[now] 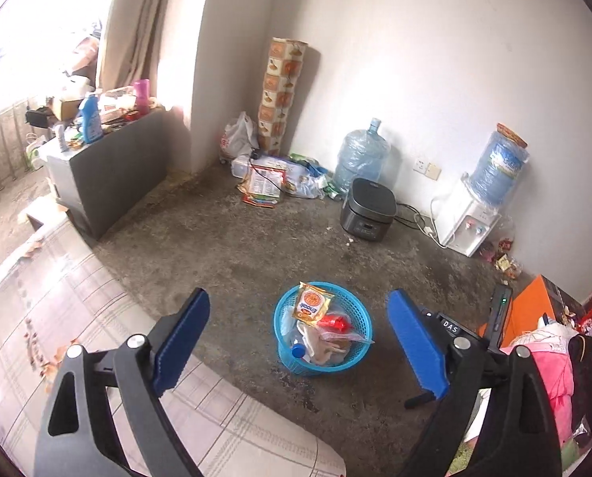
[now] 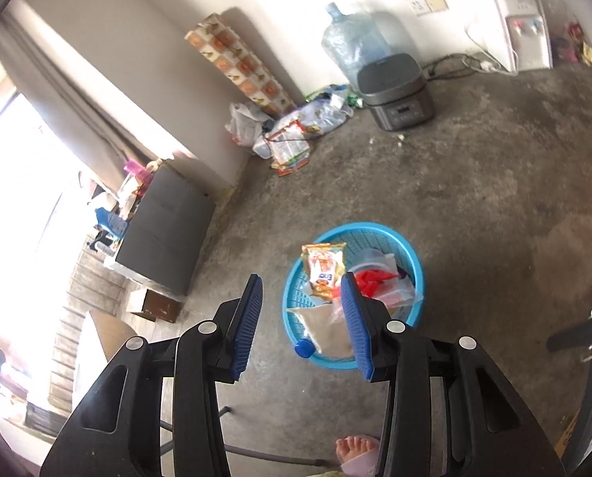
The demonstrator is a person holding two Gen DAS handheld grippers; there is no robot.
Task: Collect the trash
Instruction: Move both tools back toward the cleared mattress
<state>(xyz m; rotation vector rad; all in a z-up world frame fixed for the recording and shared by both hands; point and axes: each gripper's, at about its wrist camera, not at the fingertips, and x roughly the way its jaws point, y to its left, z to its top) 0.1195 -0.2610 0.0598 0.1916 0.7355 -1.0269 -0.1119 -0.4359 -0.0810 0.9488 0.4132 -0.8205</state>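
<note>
A blue plastic basket point(image 1: 357, 310) stands on the concrete floor, holding an orange snack packet point(image 1: 312, 303), a red cup point(image 1: 334, 322), clear plastic bags and a bottle with a blue cap point(image 1: 298, 351). My left gripper point(image 1: 299, 302) is open and empty, held well above the basket. In the right wrist view the basket point(image 2: 411, 254) lies just ahead, with the snack packet point(image 2: 324, 266) and the blue cap point(image 2: 304, 348) inside. My right gripper point(image 2: 301, 288) is open and empty above the basket's near rim.
A pile of wrappers and bags point(image 1: 272, 179) lies in the far corner by a patterned roll point(image 1: 280, 95). A water jug point(image 1: 360, 155), rice cooker point(image 1: 368, 210) and water dispenser point(image 1: 474, 218) line the wall. A bed point(image 1: 77, 318) is left, a dark cabinet point(image 1: 113, 183) beyond.
</note>
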